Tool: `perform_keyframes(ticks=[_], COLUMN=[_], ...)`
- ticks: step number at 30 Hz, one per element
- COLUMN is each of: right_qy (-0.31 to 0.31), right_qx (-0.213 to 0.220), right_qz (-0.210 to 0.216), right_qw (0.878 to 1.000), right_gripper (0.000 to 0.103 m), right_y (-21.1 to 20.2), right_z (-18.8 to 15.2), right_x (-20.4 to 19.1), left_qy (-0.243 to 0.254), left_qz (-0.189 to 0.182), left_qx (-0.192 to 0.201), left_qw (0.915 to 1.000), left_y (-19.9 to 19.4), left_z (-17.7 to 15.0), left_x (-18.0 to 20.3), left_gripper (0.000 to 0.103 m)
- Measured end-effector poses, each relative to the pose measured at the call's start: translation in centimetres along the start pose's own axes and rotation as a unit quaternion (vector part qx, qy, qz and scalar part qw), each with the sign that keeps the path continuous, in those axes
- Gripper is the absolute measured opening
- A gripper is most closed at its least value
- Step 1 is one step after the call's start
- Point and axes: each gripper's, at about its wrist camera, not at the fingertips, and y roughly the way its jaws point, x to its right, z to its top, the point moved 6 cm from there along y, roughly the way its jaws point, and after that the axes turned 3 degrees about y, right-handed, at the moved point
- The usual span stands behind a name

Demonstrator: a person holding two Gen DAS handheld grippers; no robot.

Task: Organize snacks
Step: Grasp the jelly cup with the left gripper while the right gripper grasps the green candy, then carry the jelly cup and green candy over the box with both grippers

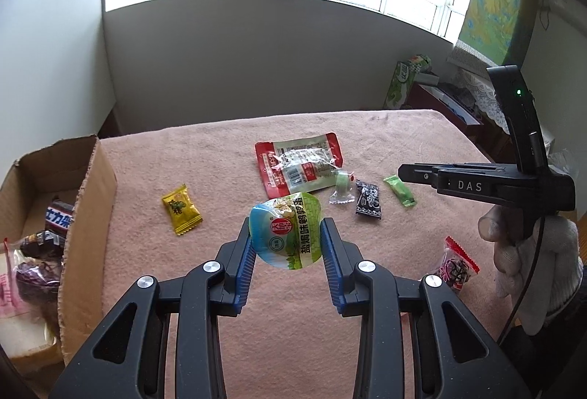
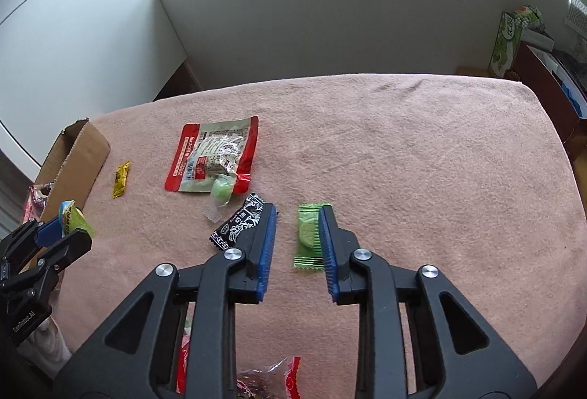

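Note:
My left gripper (image 1: 286,234) is shut on a round blue and green snack packet (image 1: 282,215), held above the pink cloth just right of the open cardboard box (image 1: 91,197). The box holds several snacks. In the right wrist view my right gripper (image 2: 298,215) stands open low over the cloth. A green wrapped candy (image 2: 308,237) lies flat by its right finger, untouched by the pads, and a black wrapped candy (image 2: 242,222) lies by the left finger. A red and white pouch (image 2: 214,156), a pale green candy (image 2: 222,189) and a yellow candy (image 2: 121,178) lie farther back.
A pink cloth (image 2: 403,160) covers the table, whose far edge faces a grey wall. A red and clear snack bag (image 1: 456,265) lies near the front right. A gloved hand (image 1: 532,252) grips the right tool. A green tissue box (image 1: 403,83) stands beyond the far right corner.

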Motion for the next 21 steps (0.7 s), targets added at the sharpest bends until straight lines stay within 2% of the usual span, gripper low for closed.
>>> perform_keyframes(ticks=[1, 10, 12, 14, 15, 16, 21], right_qy=[-0.001, -0.007, -0.019, -0.046, -0.059, -0.066, -0.067], right_qx=[-0.007, -0.024, -0.028, -0.023, -0.02, -0.019, -0.006], right_qz=[0.0, -0.026, -0.034, -0.063, -0.078, -0.086, -0.086], right_qw=[1.0, 0.999, 0.999, 0.997, 0.995, 0.994, 0.994], right_gripper=[0.051, 0.051, 0.049, 0.039, 0.027, 0.023, 0.022], right_y=[0.3, 1.9, 2.5, 2.7, 2.7, 2.7, 2.0], right_z=[-0.1, -0.6, -0.8, -1.1, -1.2, -1.4, -1.2], right_x=[0.2, 1.4, 1.2, 0.8, 0.6, 0.4, -0.1], left_qy=[-0.001, -0.001, -0.002, -0.001, -0.002, -0.002, -0.003], left_qz=[-0.001, -0.005, -0.005, -0.005, -0.005, -0.004, -0.002], left_qx=[-0.001, -0.003, -0.003, -0.002, -0.001, -0.001, 0.005], left_qw=[1.0, 1.0, 1.0, 1.0, 1.0, 1.0, 1.0], left_y=[0.0, 0.3, 0.3, 0.2, 0.1, 0.1, -0.5], left_z=[0.0, -0.1, -0.1, -0.1, -0.1, 0.0, 0.1], left_x=[0.1, 0.3, 0.3, 0.2, 0.2, 0.1, 0.0], left_gripper=[0.033, 0.033, 0.033, 0.033, 0.033, 0.033, 0.033])
